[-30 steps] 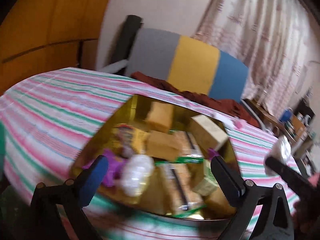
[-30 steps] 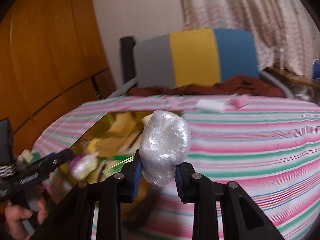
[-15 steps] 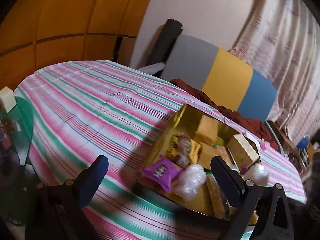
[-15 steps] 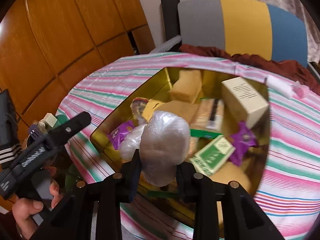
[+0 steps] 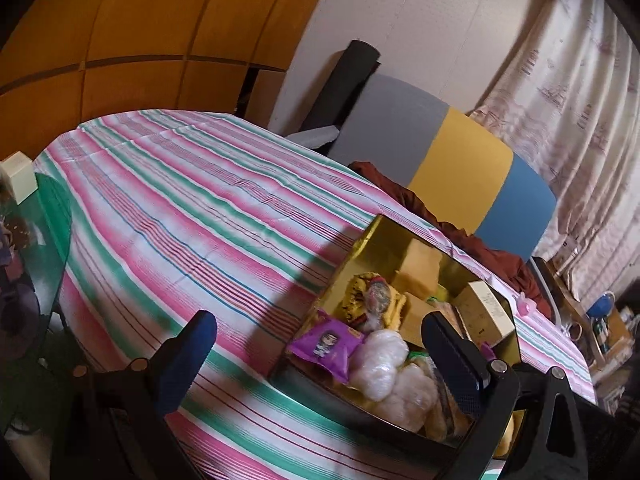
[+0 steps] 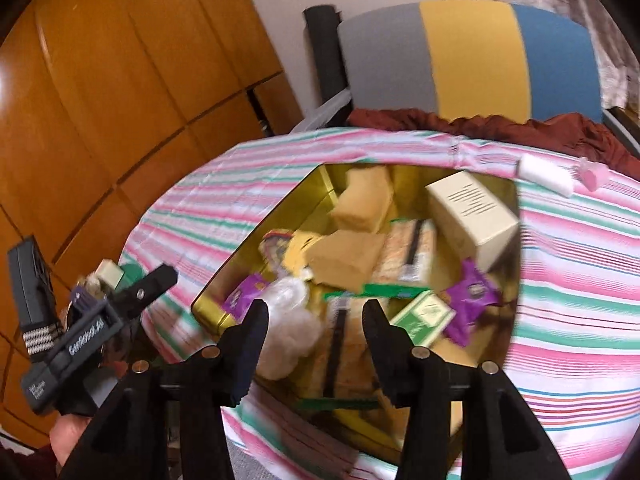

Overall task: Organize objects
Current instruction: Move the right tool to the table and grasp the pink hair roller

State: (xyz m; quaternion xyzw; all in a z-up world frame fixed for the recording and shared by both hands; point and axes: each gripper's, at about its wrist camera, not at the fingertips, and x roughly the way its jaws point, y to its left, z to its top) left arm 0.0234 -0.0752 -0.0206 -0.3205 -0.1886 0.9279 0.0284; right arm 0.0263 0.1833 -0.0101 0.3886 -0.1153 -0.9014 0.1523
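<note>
Your right gripper (image 6: 312, 320) jaws have just been opening and are now standing partly apart, pads pressing on nothing; the clear-wrapped white bundle (image 6: 288, 324) is lying below and just left of the gap, in the gold tin (image 6: 212, 308). Your left gripper (image 5: 320, 352) jaws are gaping wide with nothing between them, hanging over the striped tabletop (image 5: 180, 200) beside the tin's near corner.

The bundle is looking like a lumpy white wad under crinkly transparent film. In the left wrist view two such lumps are showing side by side at the tin's near edge; whether they are one bundle or two, you cannot tell.

The tin is sitting on the tabletop and is crowded. Inside it:
- a purple snack packet (image 6: 244, 292) touching the bundle
- a second purple packet (image 6: 472, 300) on the opposite side
- a cream box (image 6: 472, 208) tilting at the far corner
- two tan blocks (image 6: 348, 256), one leaning on the other
- a yellow printed wrapper (image 6: 288, 248)
- a green-and-white packet (image 6: 424, 316)
- long cracker-like packs (image 6: 412, 248) running through the middle

Outside the tin, a white piece (image 6: 544, 174) and a small pink thing (image 6: 592, 172) are lying on the cloth near the far edge. A grey, yellow and blue chair back (image 6: 468, 60) is standing behind the tabletop.
</note>
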